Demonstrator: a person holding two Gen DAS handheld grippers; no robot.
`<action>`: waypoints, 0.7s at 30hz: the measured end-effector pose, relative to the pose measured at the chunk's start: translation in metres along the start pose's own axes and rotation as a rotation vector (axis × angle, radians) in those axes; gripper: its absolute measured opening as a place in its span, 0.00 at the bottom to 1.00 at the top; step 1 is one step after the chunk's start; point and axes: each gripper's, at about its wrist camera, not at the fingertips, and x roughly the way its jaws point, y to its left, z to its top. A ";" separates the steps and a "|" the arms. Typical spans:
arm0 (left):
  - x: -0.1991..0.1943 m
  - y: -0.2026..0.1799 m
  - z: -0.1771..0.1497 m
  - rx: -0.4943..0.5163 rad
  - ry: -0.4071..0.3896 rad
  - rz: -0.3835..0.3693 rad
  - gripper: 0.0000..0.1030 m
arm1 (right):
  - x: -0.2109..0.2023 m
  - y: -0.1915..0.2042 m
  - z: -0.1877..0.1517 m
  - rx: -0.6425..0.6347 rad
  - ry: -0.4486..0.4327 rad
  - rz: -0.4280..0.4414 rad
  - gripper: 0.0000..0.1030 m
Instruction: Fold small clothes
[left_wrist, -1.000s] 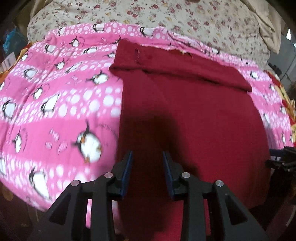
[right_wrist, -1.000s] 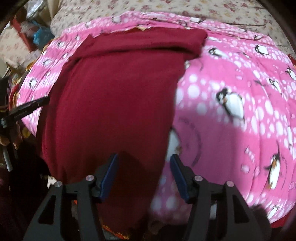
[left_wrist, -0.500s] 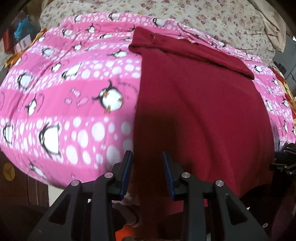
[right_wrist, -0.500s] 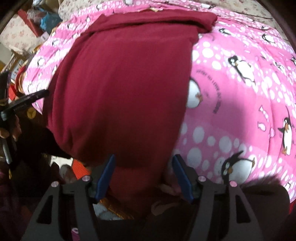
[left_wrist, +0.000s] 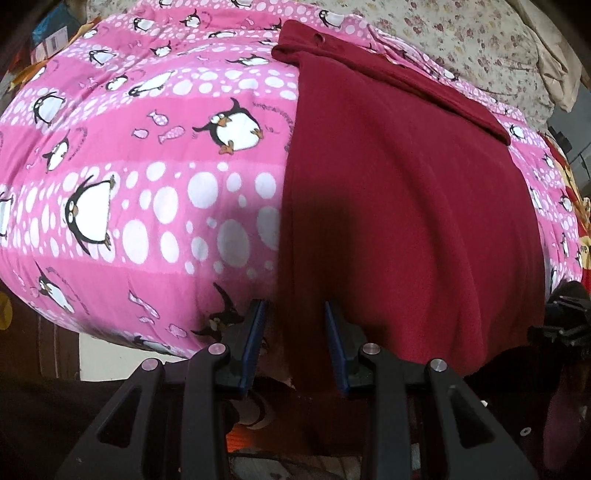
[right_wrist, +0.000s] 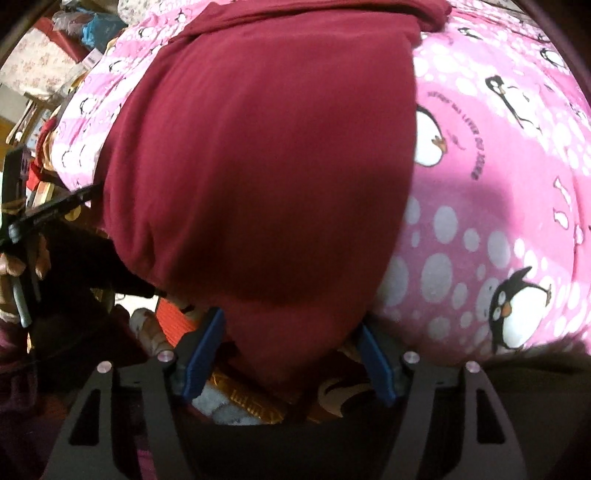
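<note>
1. Left wrist view: one garment (left_wrist: 406, 206), dark red, flat on one pink penguin blanket (left_wrist: 155, 177). Its long axis runs from the near blanket edge away toward the far side; a folded band crosses the far end. The near hem hangs over the blanket edge.
2. Left gripper (left_wrist: 295, 332): jaws narrowly apart, empty, straddling the garment's near left edge. One floral sheet (left_wrist: 472, 40) lies beyond the blanket.
3. Right wrist view: the same single garment (right_wrist: 266, 155) fills the centre, long axis running away from the camera, folded band at the top, near hem drooping off the blanket (right_wrist: 498, 206).
4. Right gripper (right_wrist: 291, 343): jaws wide, nothing clamped, hem hanging between them. Left gripper (right_wrist: 22, 221) shows at the left edge.
</note>
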 end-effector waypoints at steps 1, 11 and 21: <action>0.001 -0.002 -0.001 0.007 0.008 -0.003 0.11 | 0.001 0.000 0.000 0.006 -0.001 0.006 0.68; 0.015 -0.008 -0.011 -0.001 0.092 -0.034 0.11 | 0.007 0.013 -0.001 -0.067 0.014 -0.036 0.23; 0.003 -0.011 -0.017 -0.009 0.061 -0.084 0.00 | -0.012 0.024 -0.004 -0.143 -0.068 0.011 0.09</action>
